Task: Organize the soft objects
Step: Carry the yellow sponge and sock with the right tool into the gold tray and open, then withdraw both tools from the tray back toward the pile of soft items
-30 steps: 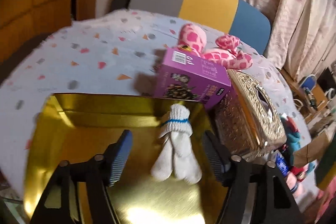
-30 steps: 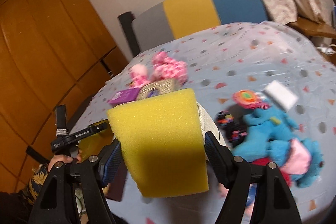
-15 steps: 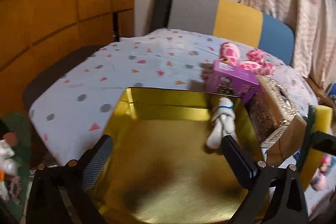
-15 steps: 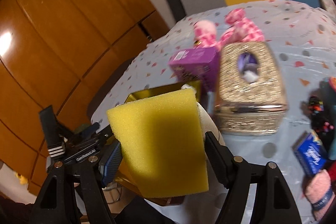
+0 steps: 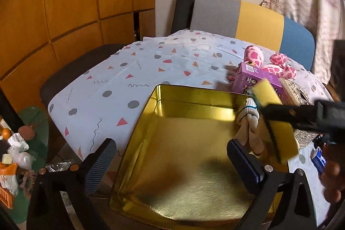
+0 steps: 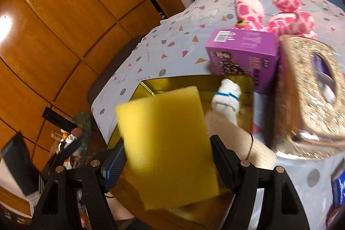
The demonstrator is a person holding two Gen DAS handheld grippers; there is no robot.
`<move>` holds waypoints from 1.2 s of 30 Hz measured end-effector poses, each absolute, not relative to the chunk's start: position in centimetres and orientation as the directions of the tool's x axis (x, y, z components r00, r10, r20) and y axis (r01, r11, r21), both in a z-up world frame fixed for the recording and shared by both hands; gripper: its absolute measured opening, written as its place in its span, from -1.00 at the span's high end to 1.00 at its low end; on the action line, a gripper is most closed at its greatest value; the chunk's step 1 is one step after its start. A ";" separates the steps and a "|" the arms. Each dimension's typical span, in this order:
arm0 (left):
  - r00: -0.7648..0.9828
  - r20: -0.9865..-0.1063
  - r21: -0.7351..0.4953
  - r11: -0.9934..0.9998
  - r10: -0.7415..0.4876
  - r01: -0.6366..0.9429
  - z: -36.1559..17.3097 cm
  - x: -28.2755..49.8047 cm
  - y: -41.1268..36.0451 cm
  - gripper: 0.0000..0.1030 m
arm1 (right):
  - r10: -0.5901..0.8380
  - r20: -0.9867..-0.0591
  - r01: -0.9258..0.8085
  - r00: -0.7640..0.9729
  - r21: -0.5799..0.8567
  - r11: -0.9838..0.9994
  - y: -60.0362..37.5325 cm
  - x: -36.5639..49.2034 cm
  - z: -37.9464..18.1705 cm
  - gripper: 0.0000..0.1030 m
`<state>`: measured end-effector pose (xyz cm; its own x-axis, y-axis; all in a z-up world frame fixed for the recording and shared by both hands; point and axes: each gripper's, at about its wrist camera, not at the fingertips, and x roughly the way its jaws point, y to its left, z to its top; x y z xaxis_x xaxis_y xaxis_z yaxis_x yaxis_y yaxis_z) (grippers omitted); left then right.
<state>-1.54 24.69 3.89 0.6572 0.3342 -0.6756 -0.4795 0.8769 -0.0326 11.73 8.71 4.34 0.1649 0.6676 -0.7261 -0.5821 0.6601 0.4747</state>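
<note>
A: The right claw (image 6: 168, 154) is clamped on the yellow sponge (image 6: 166, 143), carrying it above the gold tin (image 5: 185, 156) that sits at the near edge of the surface (image 5: 138, 70). The left claw (image 5: 172, 161) has its jaws fully apart with nothing between them, hovering over the tin's near left corner.

B: So the step in hand looks like dropping the sponge in. How would you do it well?

A: Bring it low over the bare floor of the tin, left of the rolled white socks (image 5: 248, 120) lying against the tin's right wall, and only then let go. Lay it flat rather than on edge, so it leaves room for more. The left claw should clear off to the left to avoid a bump.

B: How will the sponge behave?

A: It is an open-pored foam slab, light and springy; I'd judge it may bounce or tip if released from high up. The tin is smooth, brushed, shiny metal with upright walls, so things may slide on it.

B: And the rest?

A: The socks are a soft knit bundle bound by a blue band. Beyond the tin's far right corner stand a stiff purple box (image 6: 243, 53) and a glittery tissue box (image 6: 306, 87); a pink spotted plush (image 6: 278, 14) lies behind them.
</note>
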 end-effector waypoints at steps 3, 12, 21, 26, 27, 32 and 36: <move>0.651 -0.680 -0.034 0.872 0.338 -0.488 3.8 -1.7 25.1 -0.99 | 0.672 -0.724 -0.574 0.158 0.486 0.659 10.7 12.8 4.2 -0.47; 0.645 -0.677 -0.037 0.860 0.354 -0.510 3.5 -2.4 26.2 -0.99 | 0.649 -0.735 -0.583 0.197 0.445 0.680 13.8 13.7 4.0 -0.47; 0.659 -0.662 -0.025 0.868 0.357 -0.496 4.1 -2.6 25.4 -0.99 | 0.631 -0.739 -0.609 0.234 0.395 0.688 11.6 11.3 4.1 -0.47; 0.665 -0.662 -0.031 0.874 0.346 -0.486 4.3 -2.7 24.8 -0.99 | 0.622 -0.729 -0.623 0.286 0.352 0.698 9.9 9.8 5.0 -0.47; 0.664 -0.664 -0.034 0.873 0.344 -0.486 4.3 -2.7 24.8 -0.99 | 0.621 -0.727 -0.625 0.294 0.345 0.700 9.6 9.6 5.2 -0.47; 0.667 -0.661 -0.036 0.873 0.345 -0.487 4.5 -3.0 24.6 -0.99 | 0.614 -0.724 -0.616 0.314 0.337 0.712 8.2 8.9 5.4 -0.47; 0.665 -0.663 -0.030 0.875 0.344 -0.483 4.3 -3.2 24.6 -0.99 | 0.602 -0.725 -0.597 0.334 0.331 0.731 6.7 8.7 5.2 -0.47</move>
